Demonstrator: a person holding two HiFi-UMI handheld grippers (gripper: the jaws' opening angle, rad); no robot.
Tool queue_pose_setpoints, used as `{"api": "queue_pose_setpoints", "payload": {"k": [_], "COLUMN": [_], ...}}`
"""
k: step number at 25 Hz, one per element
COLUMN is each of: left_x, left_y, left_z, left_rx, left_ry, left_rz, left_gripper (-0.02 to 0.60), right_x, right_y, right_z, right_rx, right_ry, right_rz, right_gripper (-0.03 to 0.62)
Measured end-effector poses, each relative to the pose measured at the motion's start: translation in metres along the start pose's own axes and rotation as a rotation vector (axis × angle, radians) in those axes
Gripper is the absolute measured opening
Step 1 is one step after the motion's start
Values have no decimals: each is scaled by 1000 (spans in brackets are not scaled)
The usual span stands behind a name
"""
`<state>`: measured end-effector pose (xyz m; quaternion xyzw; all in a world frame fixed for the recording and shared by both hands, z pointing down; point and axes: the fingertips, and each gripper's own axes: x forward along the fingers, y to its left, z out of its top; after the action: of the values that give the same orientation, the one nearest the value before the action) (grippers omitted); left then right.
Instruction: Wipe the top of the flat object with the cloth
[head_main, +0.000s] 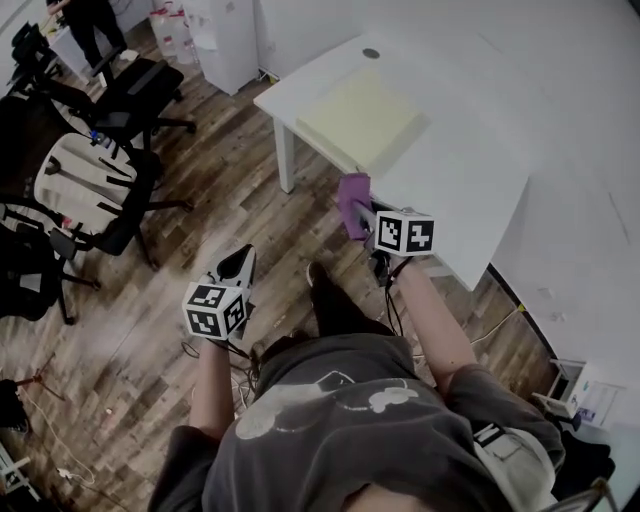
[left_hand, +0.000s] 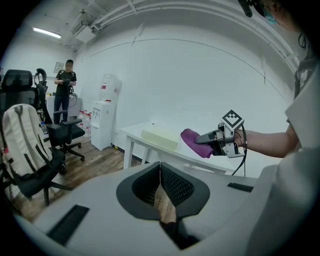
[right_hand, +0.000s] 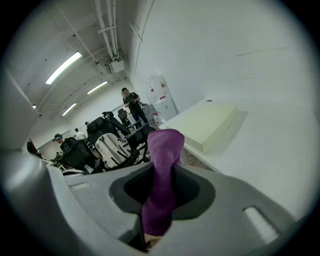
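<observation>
**Grey-shirted person holds a purple cloth beside a white table**

Seen from above, a person in a grey shirt (head_main: 350, 430) holds a gripper in each hand. The right gripper (head_main: 362, 222) pinches a purple cloth (head_main: 352, 198) between its jaws, raised at the near edge of a white table (head_main: 470, 190). The flat object, a pale yellow pad (head_main: 365, 115), lies on the table close to the cloth, which is not touching it. The left gripper (head_main: 243, 262) hangs lower over the wooden floor (head_main: 200, 220), its jaws pressed together with nothing between them. Office chairs (head_main: 95, 190) stand to the left.
</observation>
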<state>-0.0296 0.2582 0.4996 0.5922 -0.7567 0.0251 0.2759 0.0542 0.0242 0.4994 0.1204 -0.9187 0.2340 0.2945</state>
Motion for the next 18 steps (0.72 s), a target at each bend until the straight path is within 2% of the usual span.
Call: {"api": "queue_pose_setpoints", "payload": {"k": [4,7,13,18], "left_x": [-10,-17,-14,5], "left_y": [-22,-35,-61,-100], "left_z": [-12,-20,-24,-14], "left_rx": [-4,-24,-19,-3], "left_ry": [-1,-4,2,-53], "left_rz": [-27,-31,6,55], "left_gripper": [-2,-2,-2,-2], "right_x": [-24,-36,-52,-71], "right_y": [3,3,-1,-31], "right_z": [-25,-28,-25,-36], "right_rx": [9,-5,-21,-71], "right_ry": [27,27,13,26], "right_rz": [-15,-18,46,99], "right_gripper": [92,92,92,92]}}
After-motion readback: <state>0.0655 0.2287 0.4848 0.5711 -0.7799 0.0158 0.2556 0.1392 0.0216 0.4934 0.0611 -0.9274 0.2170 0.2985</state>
